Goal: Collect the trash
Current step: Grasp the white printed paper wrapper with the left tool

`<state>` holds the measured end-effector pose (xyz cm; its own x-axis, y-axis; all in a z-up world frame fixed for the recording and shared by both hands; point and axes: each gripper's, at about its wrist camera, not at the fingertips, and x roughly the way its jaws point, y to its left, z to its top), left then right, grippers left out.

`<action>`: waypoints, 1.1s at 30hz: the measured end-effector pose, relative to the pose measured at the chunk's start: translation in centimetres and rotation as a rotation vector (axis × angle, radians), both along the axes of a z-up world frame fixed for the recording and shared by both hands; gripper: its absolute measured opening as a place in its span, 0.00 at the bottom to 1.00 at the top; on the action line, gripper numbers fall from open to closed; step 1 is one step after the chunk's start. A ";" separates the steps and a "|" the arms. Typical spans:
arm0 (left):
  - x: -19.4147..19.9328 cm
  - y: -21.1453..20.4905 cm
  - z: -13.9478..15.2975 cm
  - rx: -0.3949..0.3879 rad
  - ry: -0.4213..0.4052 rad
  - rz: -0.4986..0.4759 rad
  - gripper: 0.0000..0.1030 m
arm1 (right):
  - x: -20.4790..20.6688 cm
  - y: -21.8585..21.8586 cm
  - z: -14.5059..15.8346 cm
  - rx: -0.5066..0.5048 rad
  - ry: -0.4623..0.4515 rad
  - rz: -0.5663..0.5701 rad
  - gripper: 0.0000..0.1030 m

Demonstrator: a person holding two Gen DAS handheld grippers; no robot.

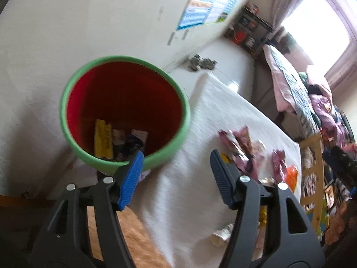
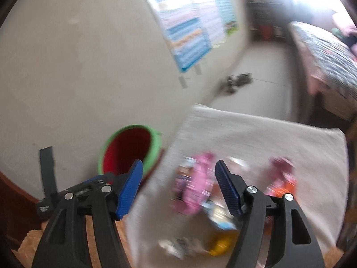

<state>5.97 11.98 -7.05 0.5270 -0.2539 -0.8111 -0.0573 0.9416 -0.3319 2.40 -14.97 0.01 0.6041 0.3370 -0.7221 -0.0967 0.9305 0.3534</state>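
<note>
A green bin with a red inside [image 1: 125, 114] stands at the table's left edge by the wall; a yellow wrapper [image 1: 102, 141] and other wrappers lie in its bottom. My left gripper [image 1: 176, 158] is open and empty, just right of the bin's near rim. Pink snack wrappers [image 1: 238, 149] and an orange wrapper [image 1: 291, 174] lie on the white tablecloth [image 1: 183, 201]. In the blurred right wrist view, my right gripper [image 2: 179, 169] is open and empty above a pink wrapper [image 2: 198, 185]; the bin [image 2: 131, 149] sits to its left.
A crumpled white cup [image 1: 221, 234] and yellow wrapper [image 2: 221, 244] lie near the table's front. A poster [image 2: 189, 26] hangs on the wall. A bed [image 1: 294, 84] and shelf [image 1: 250, 31] stand beyond the table. Cluttered items fill the right side.
</note>
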 end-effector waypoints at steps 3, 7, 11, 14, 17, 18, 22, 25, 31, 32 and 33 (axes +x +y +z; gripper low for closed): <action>-0.4 -2.3 -0.3 0.005 0.017 -0.075 0.57 | -1.6 -2.9 -1.9 0.000 0.052 -0.082 0.63; -1.6 -5.3 -1.1 0.023 0.030 -0.190 0.64 | -3.9 -6.1 -5.3 -0.014 0.151 -0.178 0.63; -3.2 -8.7 -2.4 0.052 0.057 -0.355 0.67 | -5.7 -7.6 -7.5 -0.020 0.227 -0.207 0.63; -4.3 -11.4 -3.3 0.091 0.077 -0.482 0.67 | -6.8 -7.9 -8.5 -0.022 0.250 -0.216 0.63; -5.3 -13.7 -4.8 0.126 0.108 -0.600 0.67 | -6.9 -8.0 -8.7 -0.010 0.259 -0.224 0.63; -5.3 -14.2 -5.2 0.137 0.119 -0.622 0.67 | -6.8 -8.0 -8.7 -0.011 0.258 -0.222 0.63; -5.7 -16.2 -7.5 0.177 0.190 -0.703 0.67 | -7.2 -7.9 -8.9 -0.019 0.264 -0.216 0.63; -6.0 -16.6 -8.6 0.195 0.221 -0.714 0.63 | -7.1 -8.1 -9.2 -0.008 0.273 -0.230 0.63; -5.6 -14.7 -8.1 0.173 0.220 -0.627 0.52 | -7.0 -8.9 -9.3 0.007 0.275 -0.256 0.63; -5.5 -14.2 -7.7 0.167 0.215 -0.600 0.51 | -7.0 -9.3 -9.1 -0.001 0.266 -0.268 0.63; -5.5 -13.9 -7.6 0.161 0.212 -0.575 0.51 | -7.1 -9.8 -8.9 -0.009 0.259 -0.285 0.63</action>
